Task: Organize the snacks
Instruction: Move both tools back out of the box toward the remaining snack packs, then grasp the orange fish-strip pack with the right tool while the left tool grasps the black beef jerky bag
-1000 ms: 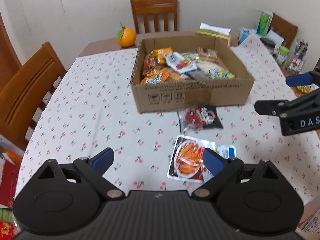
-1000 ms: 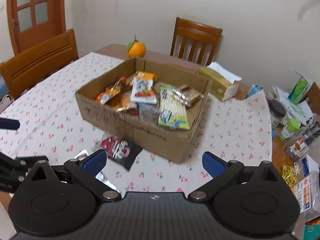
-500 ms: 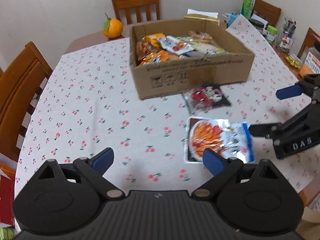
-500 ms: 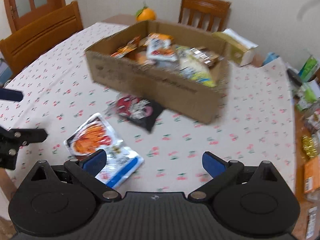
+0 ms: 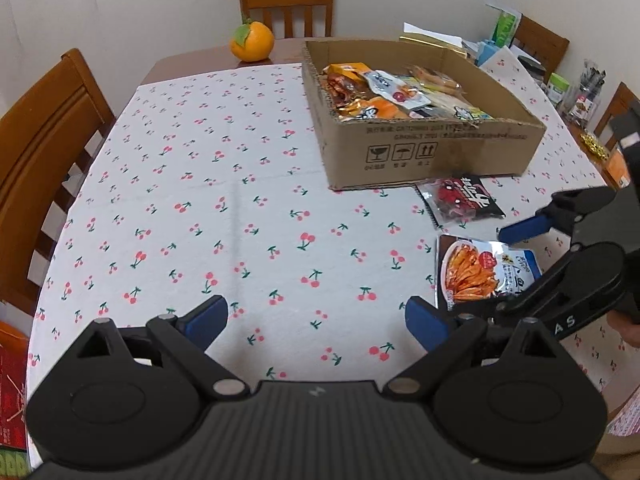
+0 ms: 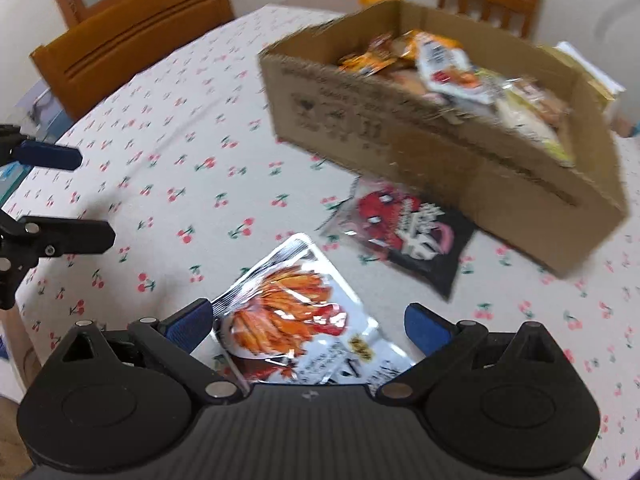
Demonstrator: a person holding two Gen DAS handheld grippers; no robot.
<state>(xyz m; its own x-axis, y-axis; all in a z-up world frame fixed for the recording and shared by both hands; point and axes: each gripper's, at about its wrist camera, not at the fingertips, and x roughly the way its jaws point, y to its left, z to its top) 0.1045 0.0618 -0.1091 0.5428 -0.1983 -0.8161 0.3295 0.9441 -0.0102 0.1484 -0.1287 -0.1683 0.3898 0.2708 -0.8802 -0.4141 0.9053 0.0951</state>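
A cardboard box [image 5: 436, 152] [image 6: 440, 148] full of snack packets stands on the cherry-print tablecloth. In front of it lie a black-and-red packet [image 5: 460, 200] [image 6: 400, 228] and a silver packet picturing orange fries [image 5: 480, 276] [image 6: 296, 320]. My right gripper [image 6: 308, 322] is open, its jaws low on either side of the fries packet; it also shows in the left wrist view [image 5: 516, 264]. My left gripper [image 5: 316, 318] is open and empty above bare cloth, left of the fries packet; it also shows in the right wrist view [image 6: 64, 196].
An orange [image 5: 252, 42] sits at the table's far edge. Wooden chairs [image 5: 36, 152] stand at the left, back and right. A tissue box, jars and small items [image 5: 560, 80] crowd the right side behind the box.
My right gripper has dropped and moved forward until its open jaws straddle the fries packet. My left gripper has swung left, so the box and packets sit further right in its view.
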